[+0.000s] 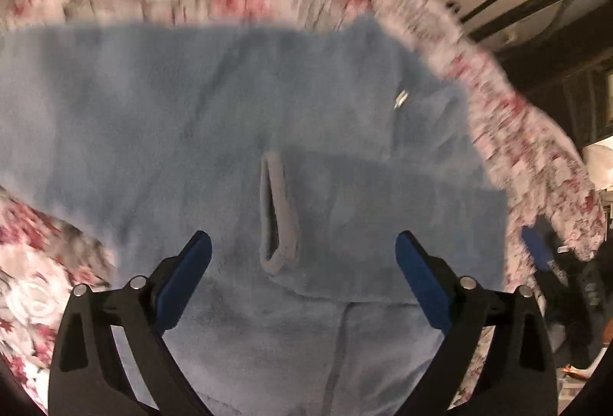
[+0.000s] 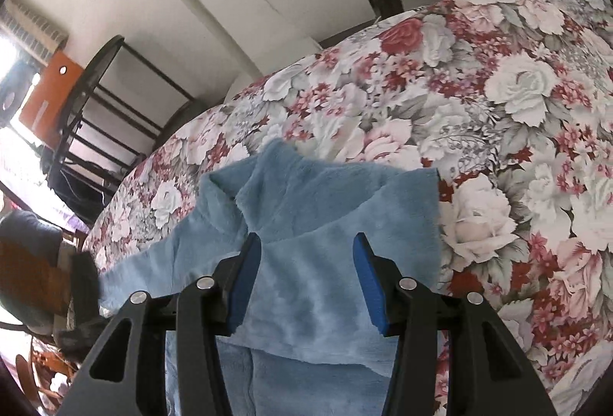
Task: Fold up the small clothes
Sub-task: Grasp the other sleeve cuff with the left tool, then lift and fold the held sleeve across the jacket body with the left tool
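Note:
A light blue fleece garment (image 1: 230, 109) lies spread on the floral bedspread (image 1: 34, 301). A grey-edged cuff opening (image 1: 277, 213) sits at its middle, and a folded layer lies across its right side. My left gripper (image 1: 302, 234) hovers over the cuff, jaws wide apart, holding nothing. In the right wrist view the garment (image 2: 325, 194) shows a flap folded over, with a rumpled corner at its far left. My right gripper (image 2: 307, 236) stands open above that flap, its blue pads (image 2: 245, 282) clear of the cloth. A blue pad of the right gripper (image 1: 536, 251) shows at the bed's right edge.
The floral bedspread (image 2: 498, 90) stretches far and to the right of the garment. Beyond the bed's far edge stand a black metal rack (image 2: 95, 109), an orange box (image 2: 49, 90) and a white wall with a pipe (image 2: 199, 6). A dark blurred shape (image 2: 82, 282) sits at the garment's left end.

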Motion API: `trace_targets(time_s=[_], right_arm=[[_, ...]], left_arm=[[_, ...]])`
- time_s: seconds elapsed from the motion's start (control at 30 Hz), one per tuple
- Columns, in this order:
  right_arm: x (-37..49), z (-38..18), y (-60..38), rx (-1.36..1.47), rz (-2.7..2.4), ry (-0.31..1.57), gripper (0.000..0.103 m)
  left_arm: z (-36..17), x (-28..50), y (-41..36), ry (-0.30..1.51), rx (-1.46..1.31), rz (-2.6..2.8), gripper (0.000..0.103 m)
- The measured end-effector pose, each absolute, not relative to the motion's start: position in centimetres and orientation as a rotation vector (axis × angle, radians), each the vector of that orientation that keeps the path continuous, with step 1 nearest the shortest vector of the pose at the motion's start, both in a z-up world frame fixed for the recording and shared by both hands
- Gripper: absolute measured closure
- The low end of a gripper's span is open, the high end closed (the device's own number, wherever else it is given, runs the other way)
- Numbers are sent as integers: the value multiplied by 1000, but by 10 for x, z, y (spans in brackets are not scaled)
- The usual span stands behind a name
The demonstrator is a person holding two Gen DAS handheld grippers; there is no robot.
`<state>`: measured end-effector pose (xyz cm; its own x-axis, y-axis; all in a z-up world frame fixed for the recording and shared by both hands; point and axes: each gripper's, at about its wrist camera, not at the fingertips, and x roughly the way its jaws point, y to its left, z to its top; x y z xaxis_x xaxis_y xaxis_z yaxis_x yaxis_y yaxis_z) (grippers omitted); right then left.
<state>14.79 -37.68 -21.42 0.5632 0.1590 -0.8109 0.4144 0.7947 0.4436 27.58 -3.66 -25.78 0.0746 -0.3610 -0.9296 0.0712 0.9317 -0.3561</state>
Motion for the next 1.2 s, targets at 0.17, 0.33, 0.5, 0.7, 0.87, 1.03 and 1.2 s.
trace_targets(time_s=[0.17, 0.33, 0.5, 0.7, 0.87, 1.03, 1.2], right_arm=[[150, -213, -374, 638, -166, 979, 53], [152, -208, -379, 561, -213, 971, 57], [150, -213, -407, 546, -297, 967, 81], [163, -273, -405, 519, -305, 1144, 91], [161, -297, -421, 612, -306, 1165, 93], [154, -248, -401, 560, -208, 1146, 90], [131, -256, -370, 439, -144, 1270, 90]], left_arm=[[-280, 276, -34, 1505, -338, -317, 28], [-275, 272, -37, 1477, -345, -405, 94], [-245, 277, -28, 1333, -220, -319, 94], [-267, 274, -47, 1365, -18, -237, 86], [-269, 273, -49, 1350, 48, -199, 78], [-249, 272, -43, 1315, 18, -193, 73], [-244, 266, -42, 1309, 89, -169, 59]])
